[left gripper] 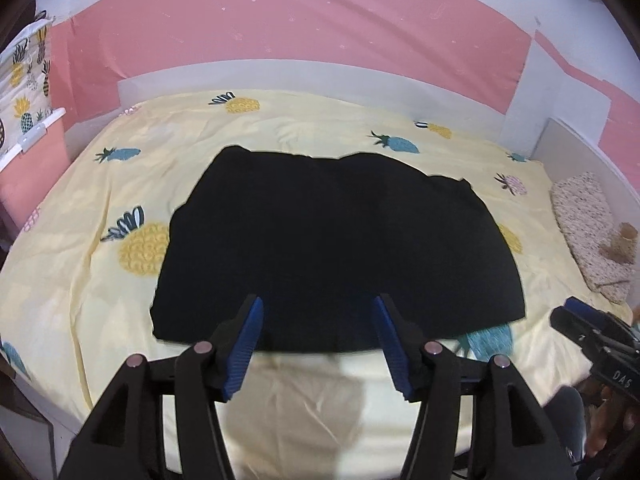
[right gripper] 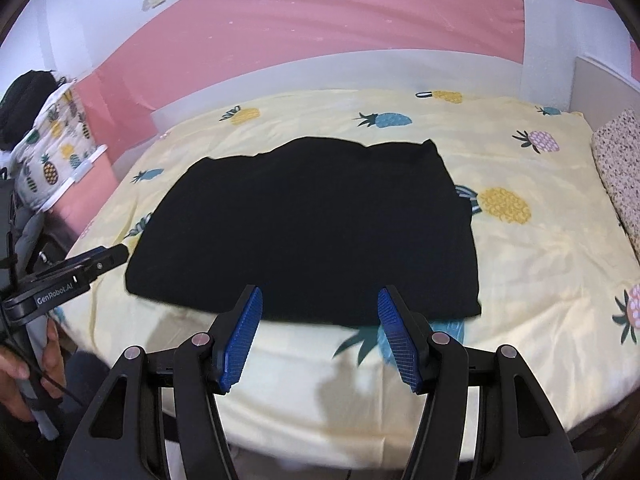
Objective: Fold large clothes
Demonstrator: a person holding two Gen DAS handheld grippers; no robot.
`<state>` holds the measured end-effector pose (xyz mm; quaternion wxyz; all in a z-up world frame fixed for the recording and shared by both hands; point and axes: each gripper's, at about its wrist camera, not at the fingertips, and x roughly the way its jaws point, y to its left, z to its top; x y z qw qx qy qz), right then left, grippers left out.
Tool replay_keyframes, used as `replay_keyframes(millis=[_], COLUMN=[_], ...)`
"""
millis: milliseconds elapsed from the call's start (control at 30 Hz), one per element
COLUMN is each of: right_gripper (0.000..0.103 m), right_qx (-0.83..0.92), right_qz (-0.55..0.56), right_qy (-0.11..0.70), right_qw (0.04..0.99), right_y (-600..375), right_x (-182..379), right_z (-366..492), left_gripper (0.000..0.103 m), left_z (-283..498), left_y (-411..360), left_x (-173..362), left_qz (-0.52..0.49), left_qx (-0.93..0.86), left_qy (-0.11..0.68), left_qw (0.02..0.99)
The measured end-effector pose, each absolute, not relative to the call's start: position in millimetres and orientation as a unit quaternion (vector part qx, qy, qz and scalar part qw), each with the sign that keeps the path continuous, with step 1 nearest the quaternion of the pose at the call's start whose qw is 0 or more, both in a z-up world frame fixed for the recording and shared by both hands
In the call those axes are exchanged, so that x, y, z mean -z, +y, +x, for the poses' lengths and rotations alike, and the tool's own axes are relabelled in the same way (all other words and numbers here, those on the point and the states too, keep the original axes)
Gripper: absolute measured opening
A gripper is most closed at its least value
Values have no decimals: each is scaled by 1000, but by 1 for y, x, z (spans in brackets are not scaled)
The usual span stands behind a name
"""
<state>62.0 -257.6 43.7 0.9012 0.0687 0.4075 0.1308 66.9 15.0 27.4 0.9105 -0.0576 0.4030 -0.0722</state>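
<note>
A black garment lies flat in a folded, roughly rectangular shape on the yellow pineapple-print bed sheet. It also shows in the right wrist view. My left gripper is open and empty, held above the garment's near edge. My right gripper is open and empty, also above the near edge, toward the garment's right half. The right gripper shows at the right edge of the left wrist view, and the left gripper at the left of the right wrist view.
A speckled pillow lies at the bed's right side, with a small brown toy on it. A pineapple-print bundle sits on a rail at the left. A pink and white wall stands behind the bed.
</note>
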Motion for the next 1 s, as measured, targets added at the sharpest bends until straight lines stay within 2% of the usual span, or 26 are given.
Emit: replay_keyframes(millis=[367, 633, 1000], right_gripper=[61, 61, 61], right_qx=[-122, -117, -121], right_qz=[37, 30, 24], right_qy=[410, 417, 430], right_qw=[903, 901, 894], right_y=[-243, -233, -227], right_x=[-36, -29, -23], right_z=[20, 15, 14], left_gripper=[60, 60, 60], left_z=[27, 25, 23], left_y=[-9, -11, -20], left_x=[-18, -7, 3], left_qz=[-40, -54, -16], left_qx=[70, 66, 62], left_qy=[418, 437, 456], left_qw=[905, 895, 887])
